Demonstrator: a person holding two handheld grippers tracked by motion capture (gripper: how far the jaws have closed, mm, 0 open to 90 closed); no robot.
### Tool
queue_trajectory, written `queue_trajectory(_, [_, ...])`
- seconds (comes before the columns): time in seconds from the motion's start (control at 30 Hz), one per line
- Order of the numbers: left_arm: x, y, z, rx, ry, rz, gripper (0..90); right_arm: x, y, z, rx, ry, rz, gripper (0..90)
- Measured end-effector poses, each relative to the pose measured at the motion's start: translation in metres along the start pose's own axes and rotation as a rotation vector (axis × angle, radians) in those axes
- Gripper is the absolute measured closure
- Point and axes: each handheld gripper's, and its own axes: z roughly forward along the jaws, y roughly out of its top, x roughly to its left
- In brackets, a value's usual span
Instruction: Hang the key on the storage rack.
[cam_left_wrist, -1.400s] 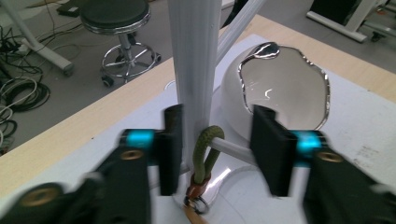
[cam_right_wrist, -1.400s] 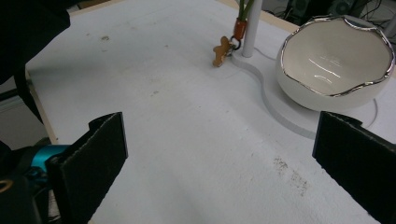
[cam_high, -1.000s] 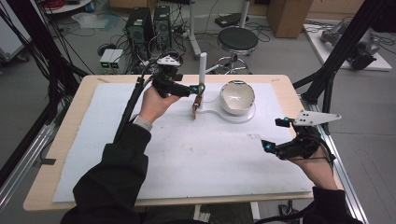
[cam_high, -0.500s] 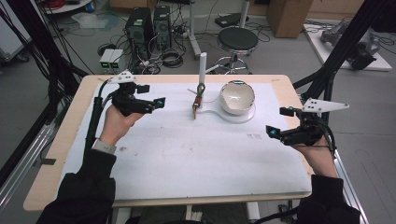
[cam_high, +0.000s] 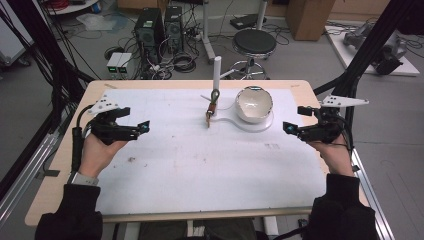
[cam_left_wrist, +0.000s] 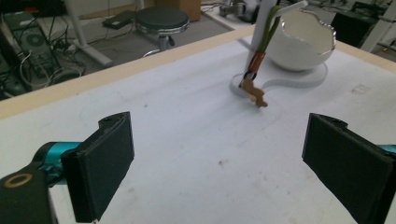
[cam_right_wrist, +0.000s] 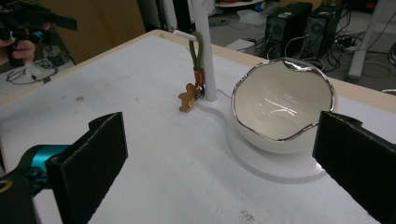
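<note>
While the person's forearms come in over the near edge of the table (cam_high: 60, 165), we see a white sheet (cam_high: 200, 165) covering most of its top, bare except for a few small marks. The left gripper (cam_high: 142, 127) is held near the left edge and the right gripper (cam_high: 287, 128) near the right edge, both above the sheet, well apart and pointing inward toward each other. In each gripper view the two black jaws stand wide apart with nothing between them.

Farther back, toward the middle of the far edge, a white bowl (cam_high: 254, 104) with a wavy silvery rim sits on a flat white base (cam_high: 232, 120). Just to its left a white post (cam_high: 217, 70) rises from the same base. An olive-green loop (cam_high: 215, 96) hangs from a small arm on the post and carries a small brown gingerbread-figure charm (cam_high: 209, 119), which dangles close to the sheet. Nothing stands between either gripper and these things.

In the left gripper view the charm (cam_left_wrist: 254, 92) and bowl (cam_left_wrist: 303, 42) lie ahead, toward the right jaw. The right gripper view looks into the bowl (cam_right_wrist: 280, 105), showing its glossy white inside, with the charm (cam_right_wrist: 187, 102) left of it and the other hand far off at the upper left.

Beyond the table, we see a black stool (cam_high: 255, 44), computer towers (cam_high: 160, 27) and loose cables on the floor.
</note>
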Motion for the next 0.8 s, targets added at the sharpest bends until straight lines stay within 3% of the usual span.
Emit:
queue_trajectory(0.2, [0.013,-0.009,-0.024,-0.039,0.042,-0.035,9.6,-0.001,0.006,0.01,-0.005,-0.016,-0.015,2.4])
queue_trajectory(0.33, [0.017,-0.012,-0.034,-0.045,0.062,-0.038,9.6,-0.001,0.008,0.016,-0.012,-0.012,-0.023,2.4])
queue_trajectory(0.57, [0.021,-0.016,-0.037,-0.03,0.093,-0.038,9.6,-0.002,0.008,0.022,0.007,-0.004,-0.011,2.5])
queue_trajectory(0.8, [0.022,-0.018,-0.038,-0.028,0.093,-0.045,9.6,-0.003,0.007,0.025,0.011,0.005,-0.01,2.5])
